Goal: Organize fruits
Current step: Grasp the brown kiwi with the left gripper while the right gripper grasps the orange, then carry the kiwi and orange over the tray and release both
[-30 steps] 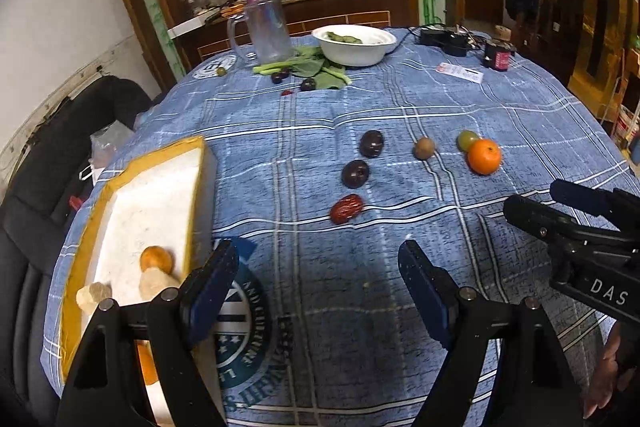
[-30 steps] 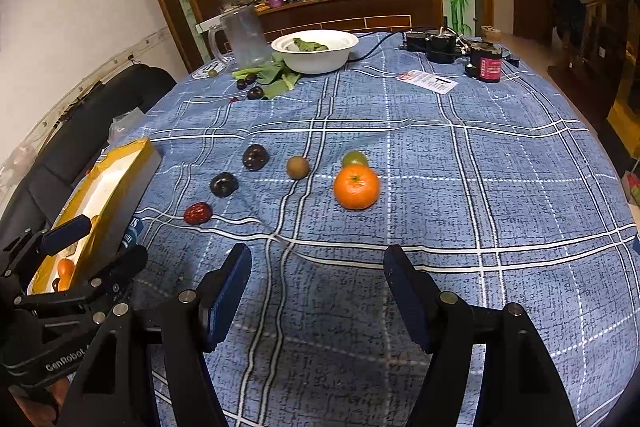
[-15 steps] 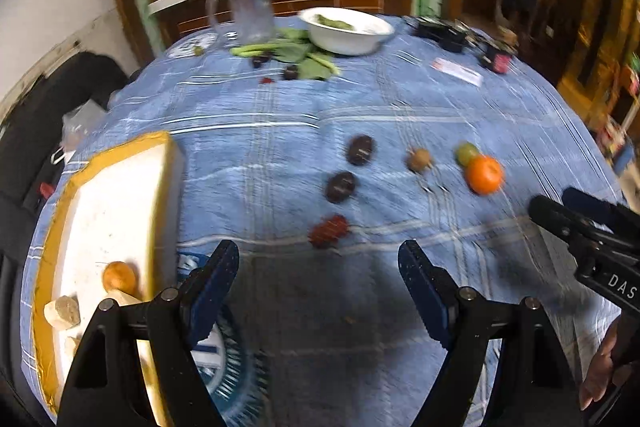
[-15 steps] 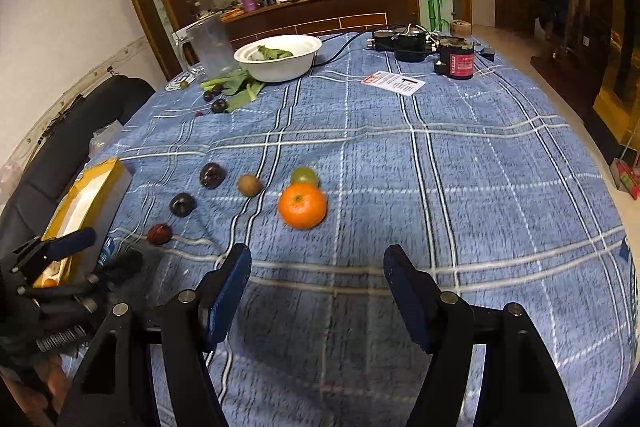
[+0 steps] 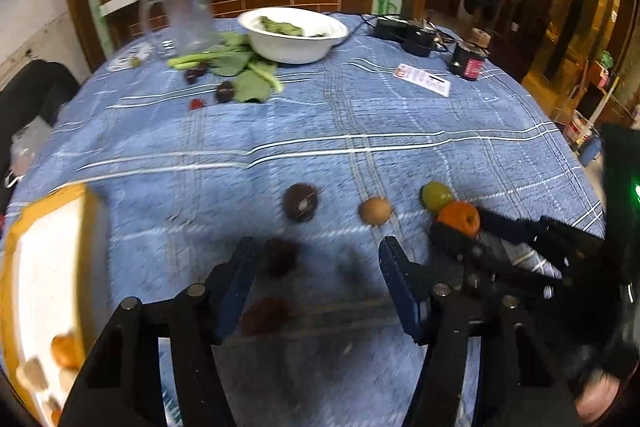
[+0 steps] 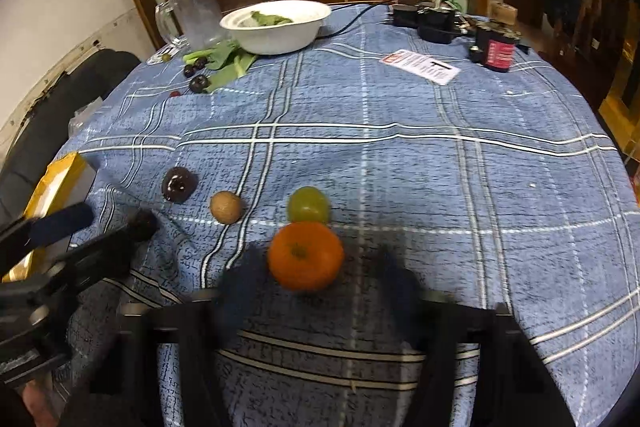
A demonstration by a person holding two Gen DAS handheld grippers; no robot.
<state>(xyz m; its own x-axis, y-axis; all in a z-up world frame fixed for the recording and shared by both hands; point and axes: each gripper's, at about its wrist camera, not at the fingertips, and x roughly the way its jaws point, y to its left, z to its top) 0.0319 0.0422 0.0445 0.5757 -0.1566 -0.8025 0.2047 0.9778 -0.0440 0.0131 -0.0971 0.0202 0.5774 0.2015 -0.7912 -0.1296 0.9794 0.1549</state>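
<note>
- Right now the left gripper (image 5: 316, 267) hangs low over the blue checked tablecloth (image 5: 360, 115), its jaws just closing in; a dark plum (image 5: 280, 259) sits just inside the left finger and a red date (image 5: 266, 315) lies between the fingers nearer the camera, blurred, with no pad seen pressing either.
- Meanwhile the right gripper (image 6: 320, 279) has its jaws just closing too, one finger on each side of the orange (image 6: 306, 255); motion blur hides whether the pads touch it.
- Behind the orange, touching it, lies a green fruit (image 6: 308, 205); a brown kiwi (image 6: 226, 207) and another dark plum (image 6: 179, 184) lie further left.
- At the table's left edge stands the yellow-rimmed foam tray (image 5: 24, 227), holding a small orange fruit (image 5: 66, 351).
</note>
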